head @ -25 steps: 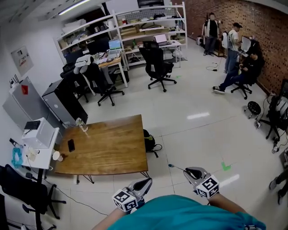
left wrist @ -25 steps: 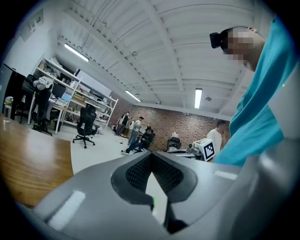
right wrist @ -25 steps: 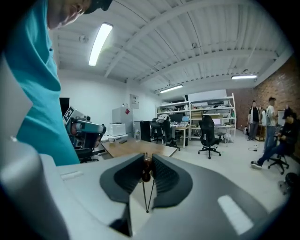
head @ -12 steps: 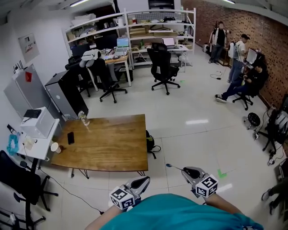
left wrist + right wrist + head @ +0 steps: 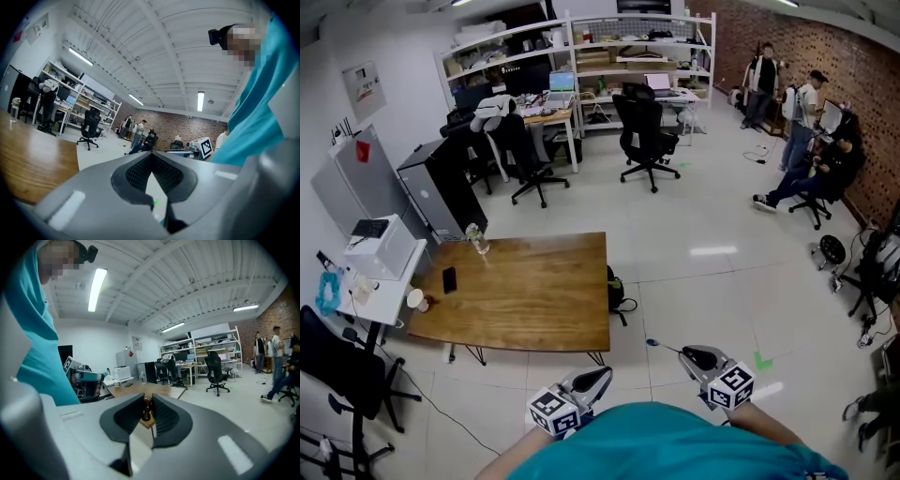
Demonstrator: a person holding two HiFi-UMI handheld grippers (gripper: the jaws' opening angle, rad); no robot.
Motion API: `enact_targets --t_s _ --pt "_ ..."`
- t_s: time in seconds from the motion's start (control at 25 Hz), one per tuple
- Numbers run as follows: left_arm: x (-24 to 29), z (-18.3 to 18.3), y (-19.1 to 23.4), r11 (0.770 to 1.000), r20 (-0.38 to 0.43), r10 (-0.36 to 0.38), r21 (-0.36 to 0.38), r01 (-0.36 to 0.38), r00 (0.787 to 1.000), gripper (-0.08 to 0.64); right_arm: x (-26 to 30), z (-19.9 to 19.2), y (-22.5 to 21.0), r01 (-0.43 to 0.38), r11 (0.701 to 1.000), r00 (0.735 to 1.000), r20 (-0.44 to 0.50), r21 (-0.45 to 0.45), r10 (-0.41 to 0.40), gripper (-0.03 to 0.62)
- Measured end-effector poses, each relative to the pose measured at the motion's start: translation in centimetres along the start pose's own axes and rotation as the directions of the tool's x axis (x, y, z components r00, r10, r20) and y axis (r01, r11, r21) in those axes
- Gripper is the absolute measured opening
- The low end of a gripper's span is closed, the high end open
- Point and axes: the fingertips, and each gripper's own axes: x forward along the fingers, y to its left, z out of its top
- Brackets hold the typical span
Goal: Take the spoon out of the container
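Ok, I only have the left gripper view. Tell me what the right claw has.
Observer: The right claw is shut on the spoon; a dark part of it shows in its grip.
Operator: Say where the rest points.
Observer: In the head view its thin shaft sticks out ahead of the claw, over the floor.
Operator: Now look further out.
Observer: A dark phone lies near the left end of the wooden table.

Ahead of you, left: a brown rectangular wooden table [image 5: 534,298] bears a flat black phone [image 5: 449,278] and, at its far corner, a clear bottle [image 5: 475,240]. A black backpack [image 5: 615,292] lies just beside its right edge, and a black swivel office chair [image 5: 645,131] stands far beyond.
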Motion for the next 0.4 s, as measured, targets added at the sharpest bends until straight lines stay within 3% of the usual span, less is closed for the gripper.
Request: enact_targets --t_s 0.4 --pt "0.56 -0.06 -0.07 1.000 -0.009 -0.012 0.022 0.012 1.000 0.000 0.00 -0.10 -0.45 -0.004 1.000 1.000 -0.006 -0.003 0.004 0.051"
